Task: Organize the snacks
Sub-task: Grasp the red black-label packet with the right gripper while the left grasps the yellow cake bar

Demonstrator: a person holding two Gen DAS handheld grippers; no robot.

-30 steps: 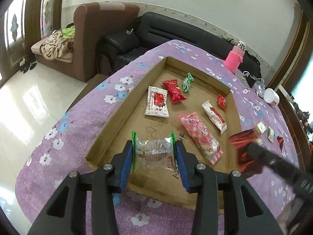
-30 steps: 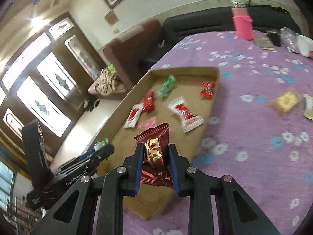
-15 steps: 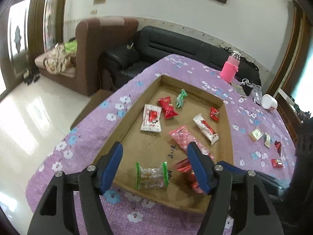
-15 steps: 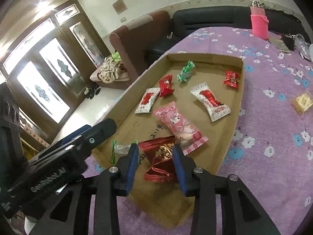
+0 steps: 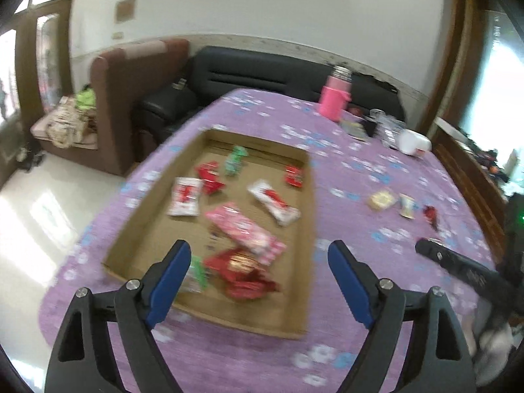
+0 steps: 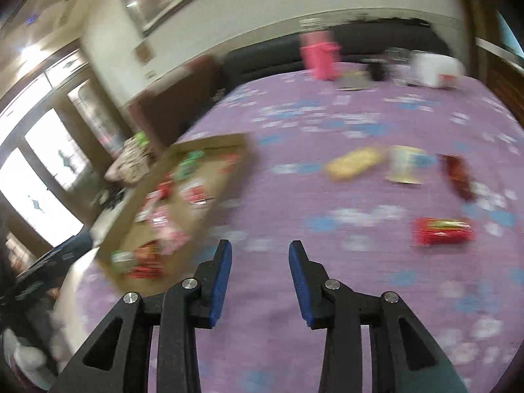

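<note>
A shallow cardboard tray on the purple flowered tablecloth holds several wrapped snacks, among them a pink pack, a dark red foil pack and a clear green-ended pack near its front edge. My left gripper is open and empty above the tray's front. My right gripper is open and empty over bare cloth right of the tray. Loose snacks lie on the cloth: a yellow one, a pale one, a dark red one and a red one.
A pink bottle, a white cup and small items stand at the table's far side. A black sofa and a brown armchair are behind. The right gripper's arm shows at the right.
Both grippers have let go of their snacks in the tray's front end and opened. The left one has pulled back; the right one has swung right, off the tray, towards the loose snacks.
</note>
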